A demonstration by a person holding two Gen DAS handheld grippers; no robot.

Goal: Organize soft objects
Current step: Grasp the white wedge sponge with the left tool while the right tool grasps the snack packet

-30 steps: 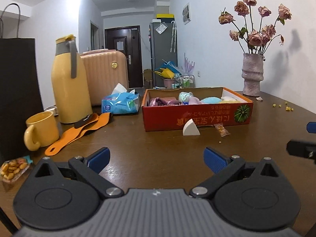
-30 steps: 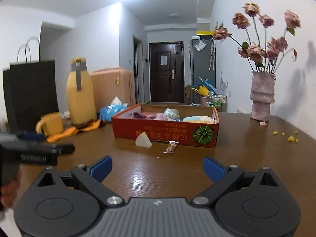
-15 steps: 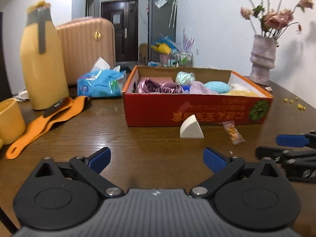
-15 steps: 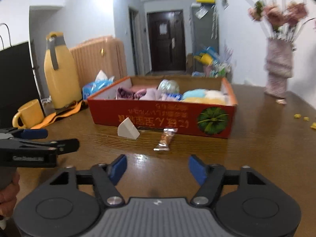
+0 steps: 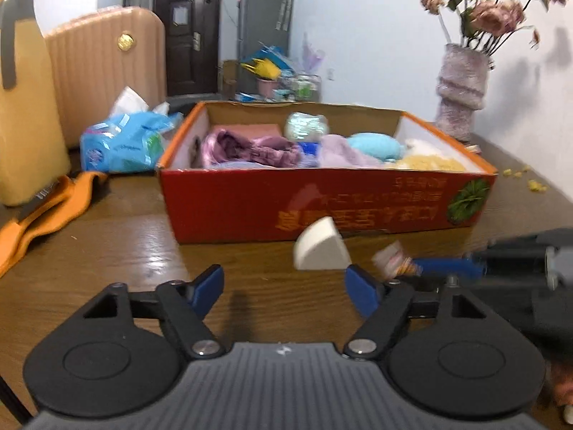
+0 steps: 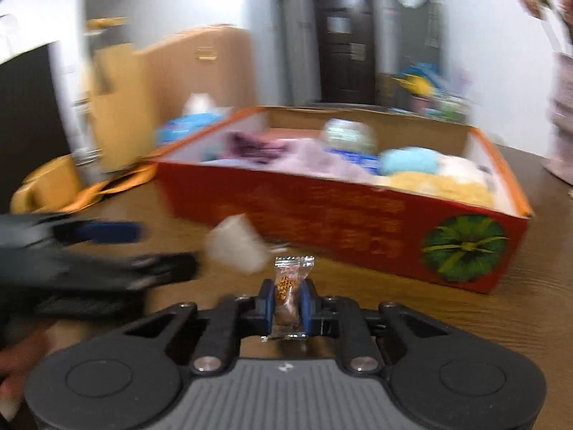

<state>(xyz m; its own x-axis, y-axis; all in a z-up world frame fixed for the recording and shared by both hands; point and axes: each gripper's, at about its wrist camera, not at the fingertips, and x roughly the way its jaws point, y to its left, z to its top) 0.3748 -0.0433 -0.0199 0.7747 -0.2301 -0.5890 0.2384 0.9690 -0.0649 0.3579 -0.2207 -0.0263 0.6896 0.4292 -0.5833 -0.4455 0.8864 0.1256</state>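
A red cardboard box (image 5: 250, 204) (image 6: 343, 222) on the wooden table holds purple, blue, white and yellow soft items. In front of it lies a white wedge sponge (image 5: 320, 245) (image 6: 236, 247). My left gripper (image 5: 284, 288) (image 6: 168, 249) is just short of the sponge. Its jaws are closing and nothing is between them. My right gripper (image 6: 288, 302) (image 5: 422, 268) is closing too, its blue pads pressed on a small clear candy packet (image 6: 288, 294) (image 5: 392, 259) right of the sponge. The right wrist view is blurred.
A yellow jug (image 5: 25, 107), an orange strap (image 5: 46, 211), a blue tissue pack (image 5: 121, 143) and a peach suitcase (image 5: 104, 64) stand to the left. A vase of dried roses (image 5: 462, 89) and yellow crumbs (image 5: 533, 184) are at the right. A yellow mug (image 6: 46, 186) sits far left.
Both grippers moved forward and down towards the box. The right jaws went from wide open to shut on the candy packet. The left jaws narrowed as they neared the sponge.
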